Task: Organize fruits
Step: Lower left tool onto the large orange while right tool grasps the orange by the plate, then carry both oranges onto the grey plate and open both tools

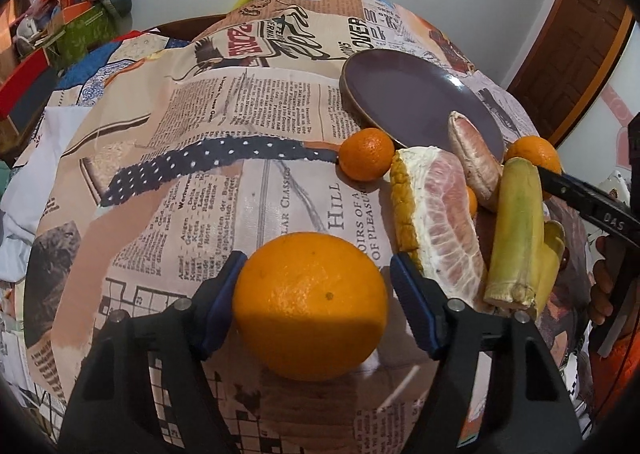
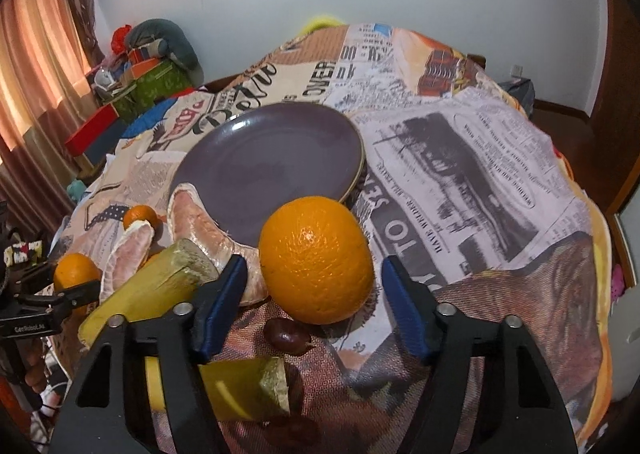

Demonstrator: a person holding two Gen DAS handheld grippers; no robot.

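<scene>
Orange [image 1: 310,304] sits btwn wide-open left gripper [image 1: 316,294] fingers, untouched.

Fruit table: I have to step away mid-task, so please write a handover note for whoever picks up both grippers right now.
Left gripper: open, fingers on either side of a large orange that sits on the newsprint cloth; not lifted.
Right gripper: open, straddling a second orange, gaps on both sides.
Purple plate: bare, nothing placed on it.
Pomelo segments, a small mandarin and yellow-green rind pieces lie loose on the cloth near the plate's rim.
Done: nothing sorted yet.
Left: probably close on each orange, move them to the plate, then gather the rest.
</scene>
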